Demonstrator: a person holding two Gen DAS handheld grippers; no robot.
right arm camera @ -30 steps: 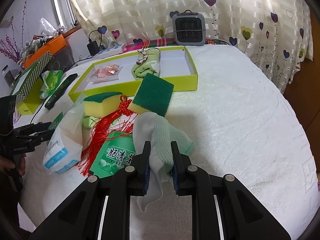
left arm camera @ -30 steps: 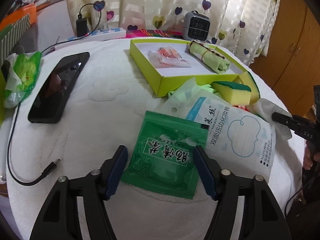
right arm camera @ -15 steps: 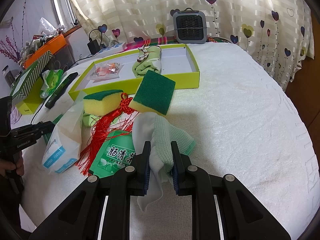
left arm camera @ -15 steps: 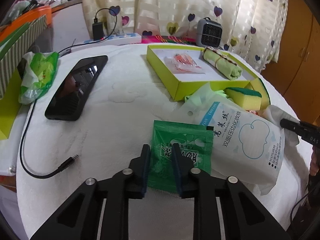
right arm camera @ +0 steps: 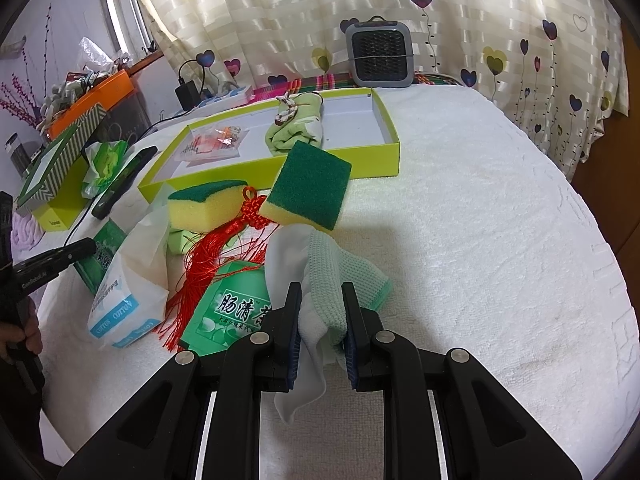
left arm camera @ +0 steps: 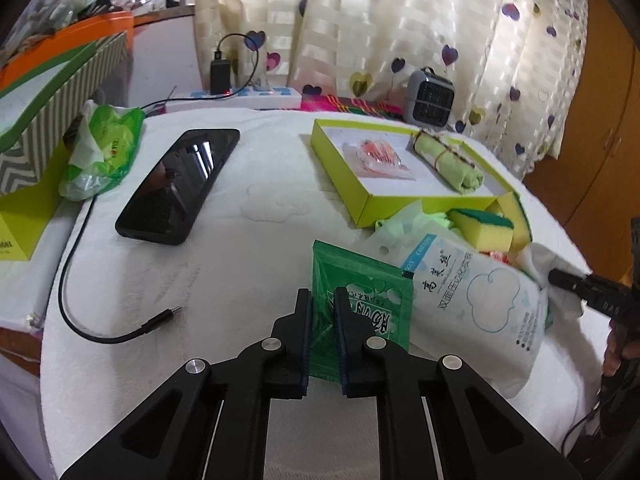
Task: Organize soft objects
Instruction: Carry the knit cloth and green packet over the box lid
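My left gripper is shut on the near edge of a green tea packet and holds it lifted beside a white cotton-pad bag. My right gripper is shut on a pale green and white cloth. A lime-green open box holds a rolled green towel and a clear packet with orange contents. Two yellow-green sponges, a red tassel and a second green packet lie in front of the box.
A black phone, a charging cable, a green plastic bag and striped boxes sit at the left. A grey heater stands behind the box. The white towel-covered table extends to the right.
My left gripper closed on the green tea packet and has drawn back and up with it. My right gripper stays shut on the cloth, hardly moved.
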